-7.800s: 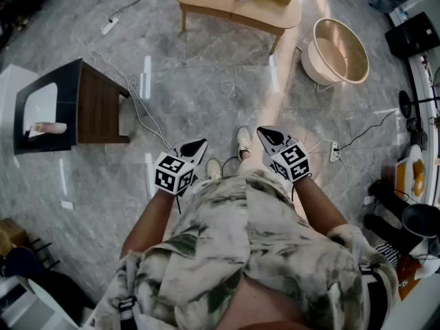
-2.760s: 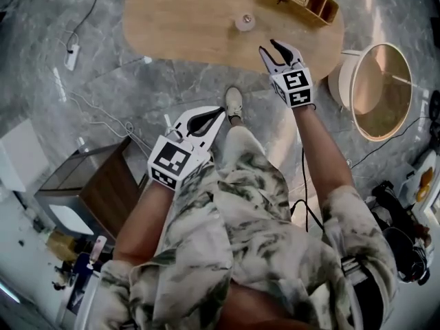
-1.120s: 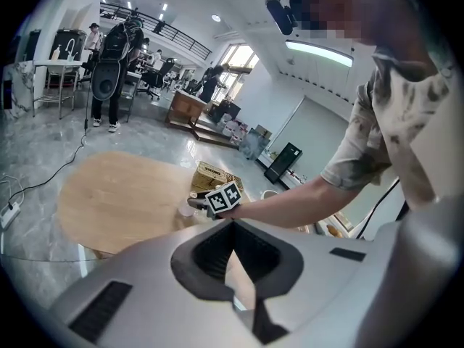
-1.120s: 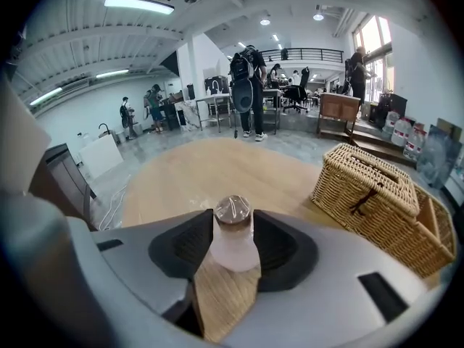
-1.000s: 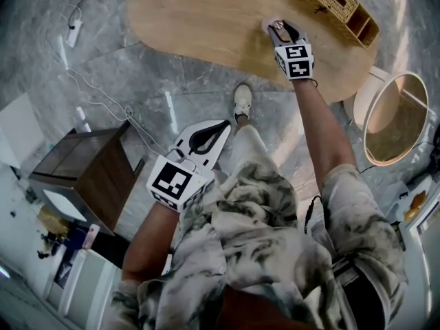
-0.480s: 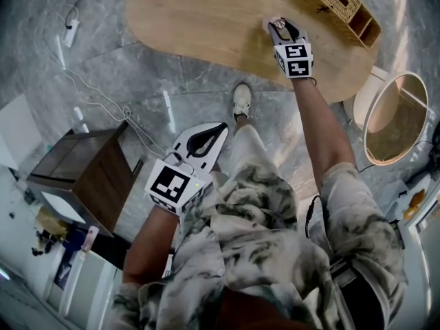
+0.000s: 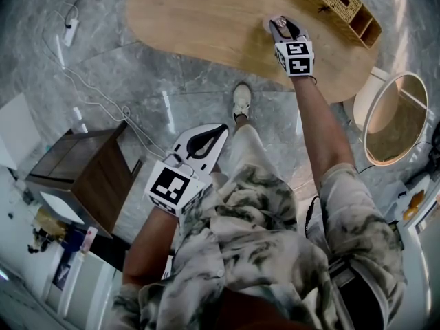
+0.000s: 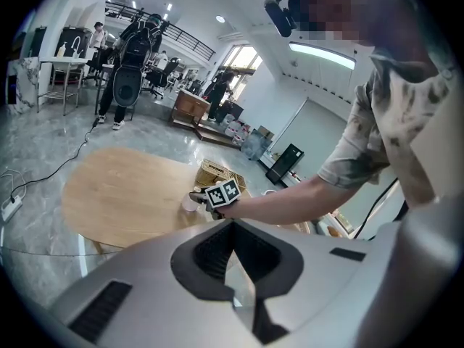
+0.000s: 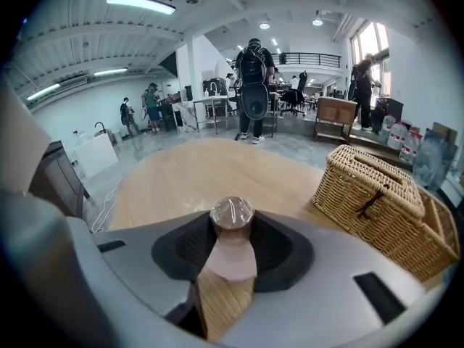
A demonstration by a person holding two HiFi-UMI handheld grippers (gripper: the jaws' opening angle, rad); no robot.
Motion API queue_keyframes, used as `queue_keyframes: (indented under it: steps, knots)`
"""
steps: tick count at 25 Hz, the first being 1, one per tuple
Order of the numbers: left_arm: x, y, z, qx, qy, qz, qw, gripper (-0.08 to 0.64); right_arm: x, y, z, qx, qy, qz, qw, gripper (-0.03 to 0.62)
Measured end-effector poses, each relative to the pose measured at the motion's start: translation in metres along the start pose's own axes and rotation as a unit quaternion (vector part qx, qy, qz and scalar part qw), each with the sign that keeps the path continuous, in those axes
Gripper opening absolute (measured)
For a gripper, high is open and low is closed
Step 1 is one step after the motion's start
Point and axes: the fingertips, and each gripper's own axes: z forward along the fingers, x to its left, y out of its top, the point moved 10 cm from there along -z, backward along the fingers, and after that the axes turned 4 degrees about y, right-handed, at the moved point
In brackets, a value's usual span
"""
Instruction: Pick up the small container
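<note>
My right gripper view gives me what the head view cannot: the small container (image 9: 231, 232) in full, standing on the table (image 7: 206, 19) between the dark ribbed pads of the right gripper (image 7: 280, 25). From the head view it is only a pale speck at those tips. The jaws are closing in on it. The pads sit right at its sides, near the top, but I cannot see them pressing yet. The left gripper view adds a side look: the reaching arm, the marker cube (image 8: 223, 193), and the container resting on the tabletop near the wicker basket (image 9: 377, 194). That same view shows the left gripper (image 8: 232, 222) clenched tip to tip with nothing between. The head view places it back over the person's leg, well apart from the table. The container stands upright, its long axis vertical and its sealed end up. It is round, with a matte pinkish body and a shiny, crinkled brownish film over the mouth. The table is pale wood with a fine grain and a rounded oval outline. The basket is boxy, tightly woven and lidded. The floor (image 7: 124, 67) is glossy grey veined stone.
</note>
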Motion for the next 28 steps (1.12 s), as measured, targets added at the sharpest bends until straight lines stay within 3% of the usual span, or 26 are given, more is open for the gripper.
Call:
queue_keyframes:
  steps: [11,28]
  knots:
    - [-0.004,-0.001,-0.013,-0.005,-0.001,0.003,1.0000,0.021,-0.001,0.006,-0.015,0.015,-0.012,0.025,1.000,0.158]
    - [-0.029,0.017,-0.037,-0.038,-0.020,0.030,0.9986,0.021,0.009,0.069,-0.073,-0.009,0.003,-0.006,1.000,0.158]
